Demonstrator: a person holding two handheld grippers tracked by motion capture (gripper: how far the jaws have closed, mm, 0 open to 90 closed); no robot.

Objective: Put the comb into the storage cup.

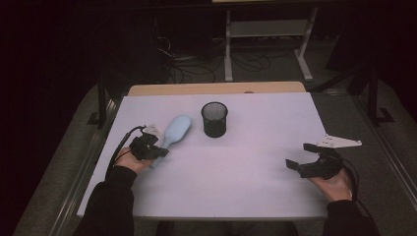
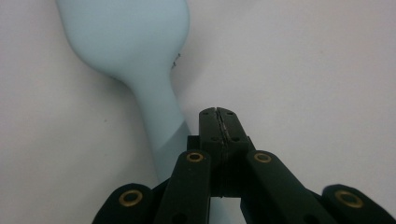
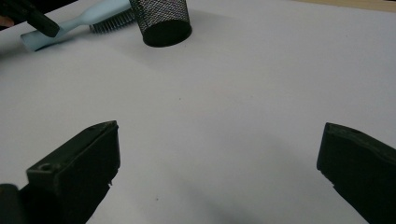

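The left hand-held gripper (image 1: 158,152) had its jaws pressed together with nothing between them, beside the handle of the pale blue hairbrush (image 1: 173,132), which lay on the tabletop (image 1: 255,162) at nine o'clock of the mesh cup (image 1: 214,119). Closed jaws could shove the brush aside instead of gripping it. The right hand-held gripper (image 1: 301,156) was spread and empty. No writing was readable.

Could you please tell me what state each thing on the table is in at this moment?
Hairbrush: lying flat, bristles down, not gripped.
Mesh cup: upright, empty as far as visible.
Left gripper: fingers shut on nothing, beside the brush handle.
Right gripper: fingers wide open, holding nothing.
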